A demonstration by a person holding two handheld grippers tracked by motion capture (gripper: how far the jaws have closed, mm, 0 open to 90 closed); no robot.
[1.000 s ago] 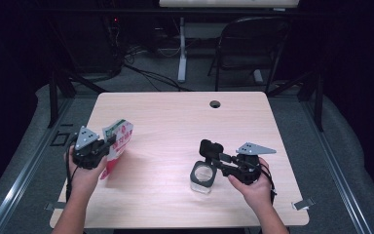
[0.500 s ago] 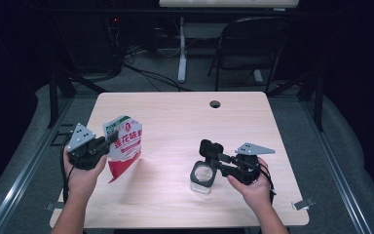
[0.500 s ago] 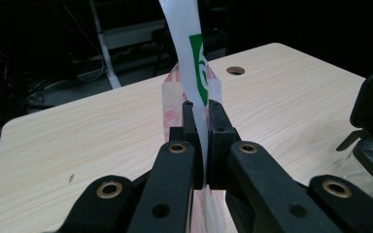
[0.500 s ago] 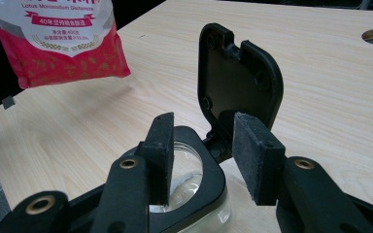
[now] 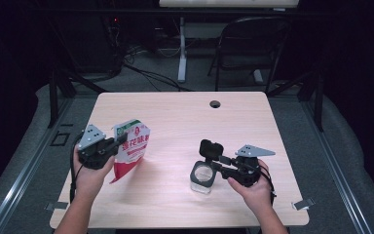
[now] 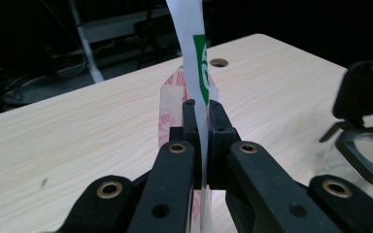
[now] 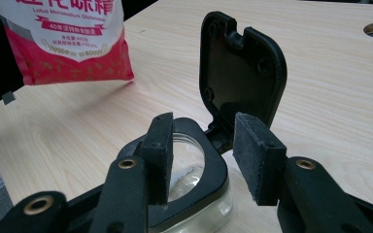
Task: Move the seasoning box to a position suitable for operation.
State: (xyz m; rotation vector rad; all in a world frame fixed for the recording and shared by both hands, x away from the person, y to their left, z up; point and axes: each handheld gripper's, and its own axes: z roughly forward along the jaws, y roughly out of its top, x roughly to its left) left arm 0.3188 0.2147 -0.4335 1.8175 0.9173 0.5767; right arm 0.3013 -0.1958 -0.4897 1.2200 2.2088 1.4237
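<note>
1. We see the left gripper [image 6: 201, 145] pinched tight on the thin upper edge of a red, white and green pouch [image 6: 194, 63]; in the left gripper view the white film runs straight up between the two pads, which press on it from both sides.

2. From the high view, the left gripper [image 5: 108, 146] holds the pouch [image 5: 130, 148] by its side edge, the bag hanging to the right of the fingers with its red bottom corner pointing down toward the table [image 5: 175, 122]. We cannot tell whether that corner touches the wood.

3. We see the right gripper [image 7: 201, 155] with its jaws standing part open, and nothing pressed between the pads. Just beyond and below the fingertips sits a clear glass jar [image 7: 189, 184] with a black rim, its black hinged lid [image 7: 240, 68] standing up open behind the right pad.

4. In the high view, the right gripper [image 5: 219, 163] lies at the jar [image 5: 202, 175], fingers reaching over its rim from the right, with the lid [image 5: 211, 148] upright at the far side.

5. The right gripper view gives us the pouch's printed front [image 7: 68, 39] well off beyond the left finger, hanging clear above the wood there, and the rough pad faces. The left gripper view gives us the pouch edge-on, plus the jar's lid [image 6: 364, 87] well off to the right. The high view places the pouch and the jar well apart, and shows the cable hole [image 5: 215, 104] at the table's far edge.
</note>
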